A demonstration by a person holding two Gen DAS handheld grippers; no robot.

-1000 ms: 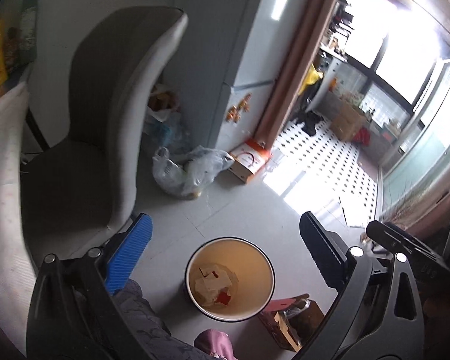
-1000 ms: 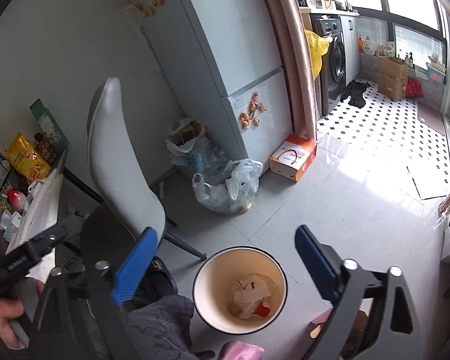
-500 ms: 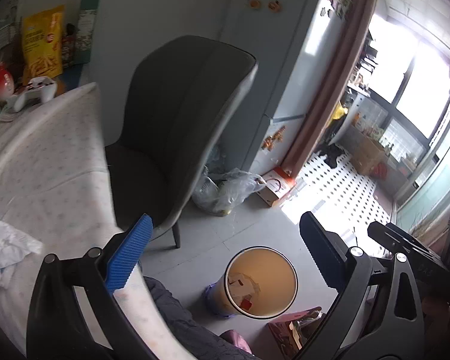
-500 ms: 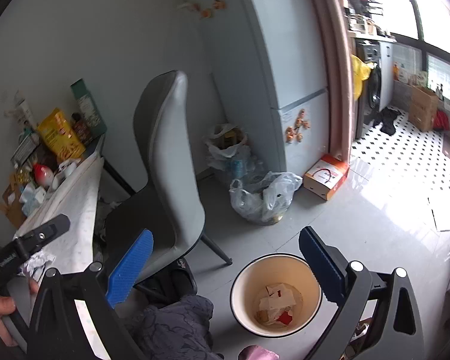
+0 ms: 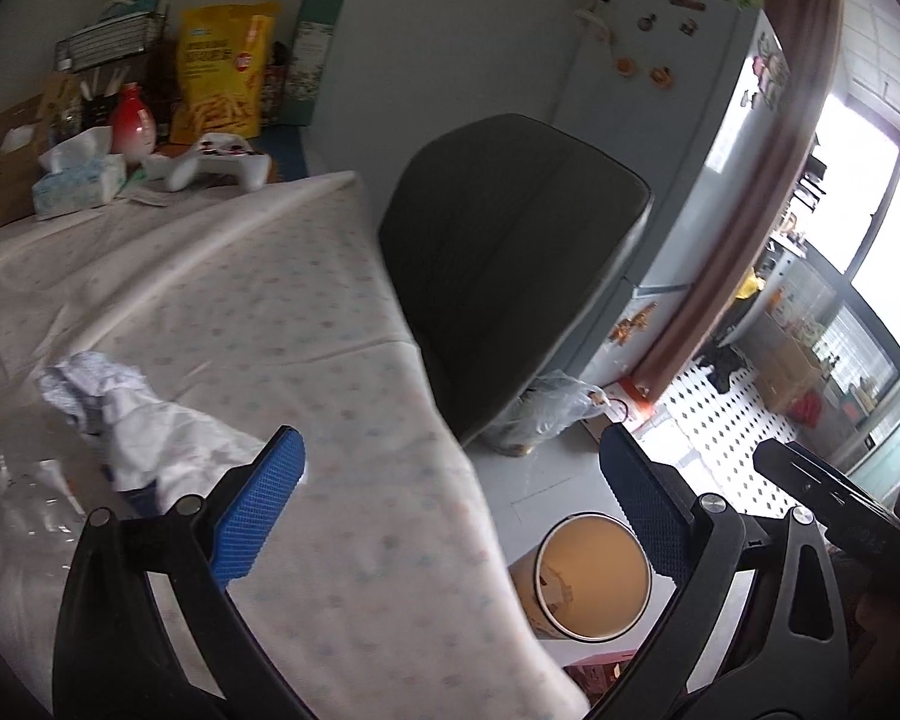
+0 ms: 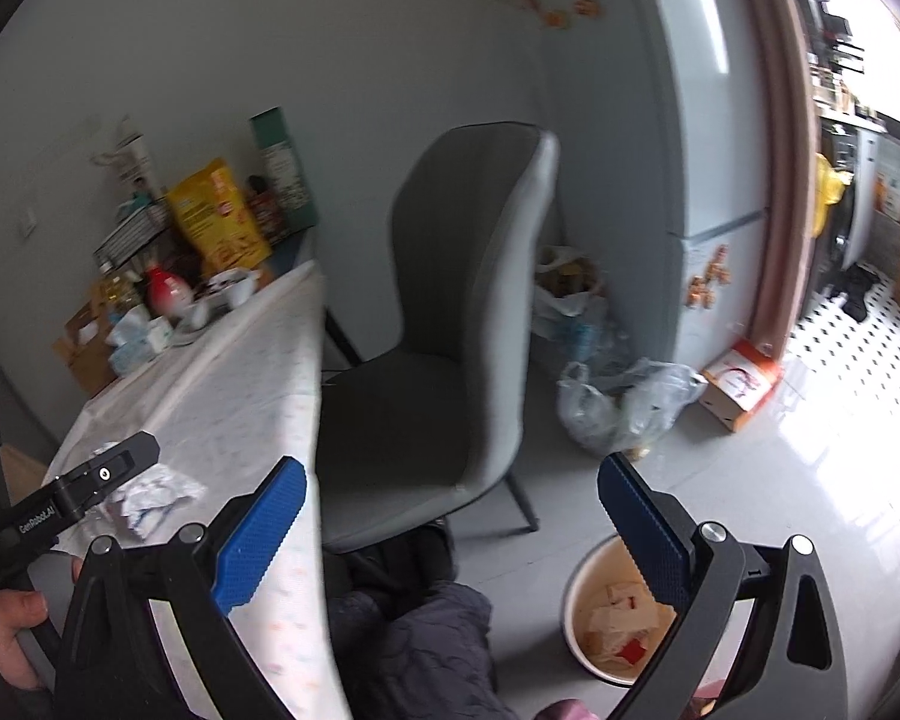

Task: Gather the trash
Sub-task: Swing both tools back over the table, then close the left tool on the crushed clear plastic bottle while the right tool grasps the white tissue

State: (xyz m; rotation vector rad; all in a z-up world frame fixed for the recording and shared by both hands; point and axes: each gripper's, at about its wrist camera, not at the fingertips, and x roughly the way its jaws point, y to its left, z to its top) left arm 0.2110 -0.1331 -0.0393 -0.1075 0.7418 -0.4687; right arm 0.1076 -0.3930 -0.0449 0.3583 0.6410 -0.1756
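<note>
Your left gripper (image 5: pixel 450 498) has matt black plastic arms and blue, finely ribbed pads (image 5: pixel 258 510). You face a pale dotted cloth-covered table (image 5: pixel 306 324) bearing crumpled white paper trash (image 5: pixel 132 414). The grey padded chair (image 6: pixel 450 330) looks matt; the grey floor tiles (image 6: pixel 798 456) look glossy.

worktop (image 5: pixel 282 324): crumpled paper (image 5: pixel 120 414) near edge | far end: tissue pack (image 5: pixel 78 180), game controller (image 5: pixel 210 159), snack bag (image 5: pixel 222 72) | floor (image 6: pixel 750 480): bin (image 6: pixel 618 618)

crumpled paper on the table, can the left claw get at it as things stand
Probably yes: the crumpled paper lies uncovered on the table just ahead of the open left claw, with nothing between them.
</note>
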